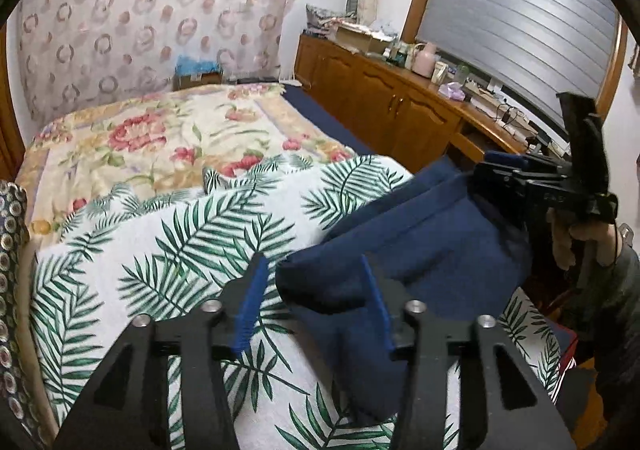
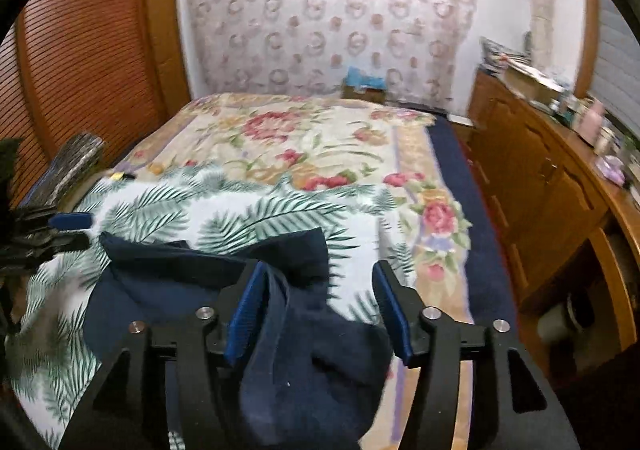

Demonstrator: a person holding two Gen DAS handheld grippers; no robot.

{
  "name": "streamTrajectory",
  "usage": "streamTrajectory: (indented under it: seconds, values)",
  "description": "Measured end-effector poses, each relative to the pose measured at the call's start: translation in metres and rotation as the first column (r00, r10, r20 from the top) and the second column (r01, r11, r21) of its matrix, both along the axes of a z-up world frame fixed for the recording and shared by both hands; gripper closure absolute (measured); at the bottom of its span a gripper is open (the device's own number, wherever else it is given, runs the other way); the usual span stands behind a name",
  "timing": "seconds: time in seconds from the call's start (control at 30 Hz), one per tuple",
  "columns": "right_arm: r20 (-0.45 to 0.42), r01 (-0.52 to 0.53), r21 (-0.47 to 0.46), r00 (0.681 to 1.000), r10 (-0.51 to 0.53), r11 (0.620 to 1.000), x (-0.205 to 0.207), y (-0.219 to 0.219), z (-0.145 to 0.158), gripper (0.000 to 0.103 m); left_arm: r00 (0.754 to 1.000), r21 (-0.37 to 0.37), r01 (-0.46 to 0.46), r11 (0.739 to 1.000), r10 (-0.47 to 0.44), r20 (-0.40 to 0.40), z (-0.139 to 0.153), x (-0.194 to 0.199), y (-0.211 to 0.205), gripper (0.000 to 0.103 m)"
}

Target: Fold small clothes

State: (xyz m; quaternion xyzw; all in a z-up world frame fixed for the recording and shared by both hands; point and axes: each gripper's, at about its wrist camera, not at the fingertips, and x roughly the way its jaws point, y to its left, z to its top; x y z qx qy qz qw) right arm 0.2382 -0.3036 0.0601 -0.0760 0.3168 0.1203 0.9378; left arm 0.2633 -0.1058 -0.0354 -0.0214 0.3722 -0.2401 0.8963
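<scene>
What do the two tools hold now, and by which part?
Nothing. The left tool and the right tool are both open, and the dark blue garment lies loose on the leaf-print cloth.

Left gripper point(image 1: 316, 290) and right gripper point(image 2: 320, 302) both tilted downward, jaws apart, nothing pressed between the pads.

one navy garment point(image 1: 420, 246) lies bunched on one bed point(image 2: 304, 146). two covers are spread over the bed: one leaf-print sheet point(image 1: 168, 250) and one flowered blanket point(image 1: 160, 138). two claws show: one left claw point(image 1: 316, 290) and one right claw point(image 2: 320, 302), each with two blue fingers. one person's hand point(image 1: 576, 238) shows. one long wooden bench point(image 1: 400, 98) carries one pink jug point(image 1: 424, 58).
</scene>
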Motion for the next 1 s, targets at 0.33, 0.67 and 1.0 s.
streamTrajectory:
  seconds: [0.33, 0.67, 1.0]
  values:
    - [-0.021, 0.09, 0.052, 0.996, -0.089, 0.995, -0.049, 0.004, -0.021, 0.024, 0.997, 0.065, 0.028, 0.997, -0.023, -0.074, -0.034, 0.008, -0.006, 0.029]
    - [-0.205, 0.11, 0.156, 0.976, -0.077, 0.982, -0.036, 0.0, -0.058, 0.023, 0.979, 0.042, 0.088, 0.995, -0.078, -0.189, -0.061, 0.03, -0.022, 0.029]
    - [-0.288, 0.032, 0.274, 0.956, 0.051, 0.961, -0.01, -0.016, -0.06, 0.037, 0.974, -0.04, 0.116, 0.993, -0.121, -0.19, -0.063, 0.044, -0.027, 0.053]
